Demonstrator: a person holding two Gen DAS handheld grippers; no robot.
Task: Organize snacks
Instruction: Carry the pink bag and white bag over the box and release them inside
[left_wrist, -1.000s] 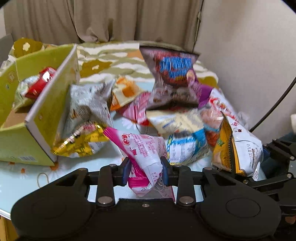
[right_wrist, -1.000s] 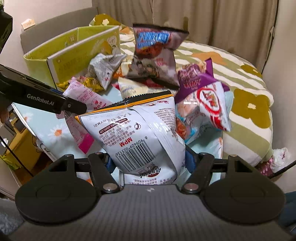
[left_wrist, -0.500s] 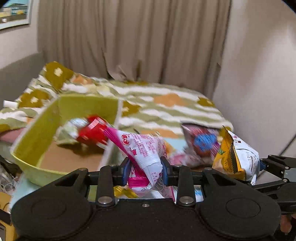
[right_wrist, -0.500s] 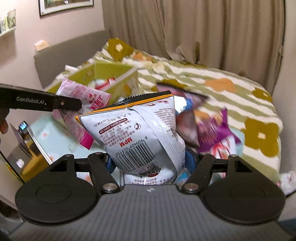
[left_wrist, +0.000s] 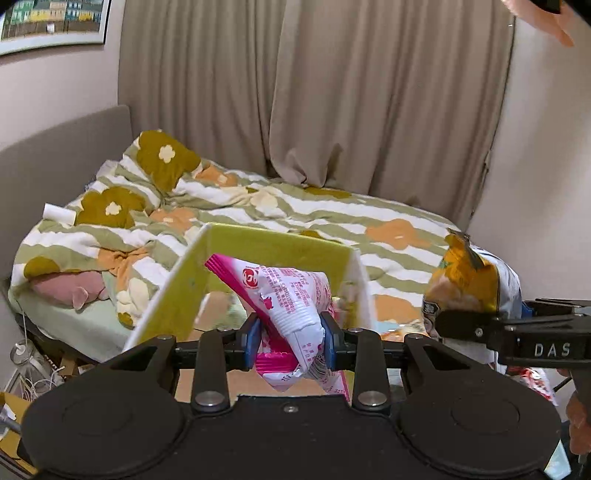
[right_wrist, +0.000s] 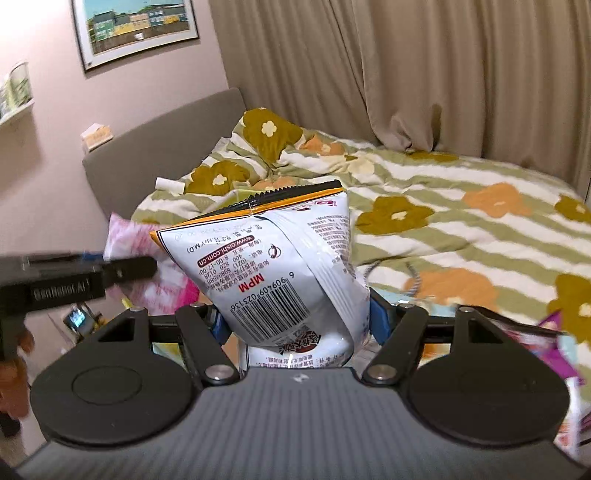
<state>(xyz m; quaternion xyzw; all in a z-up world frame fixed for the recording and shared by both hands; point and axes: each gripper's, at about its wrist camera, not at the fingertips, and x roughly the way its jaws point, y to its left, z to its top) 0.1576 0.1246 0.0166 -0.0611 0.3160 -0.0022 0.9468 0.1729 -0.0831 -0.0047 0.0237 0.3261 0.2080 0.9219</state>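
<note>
Beyond left gripper (left_wrist: 290, 345) yellow box (left_wrist: 266, 254), right view purple packet (right_wrist: 554, 332)

Left tongs (left_wrist: 290, 345) clamped on small snack packet (left_wrist: 286, 299), packet sticking up and forward between pads. Open box (left_wrist: 266, 251) directly beyond and below left tongs, packet in front of its far wall. Right tongs (right_wrist: 295, 319) pinching large snack bag (right_wrist: 273, 266), bag upright, barcode side toward camera. In left wrist view, right tongs with bag at right of box; in right wrist view, left tongs at left. Bed (left_wrist: 332, 218) behind box; curtain (left_wrist: 332, 92) behind bed; headboard (left_wrist: 66, 147) at bed's left; picture (right_wrist: 136, 26) on wall above headboard.
</note>
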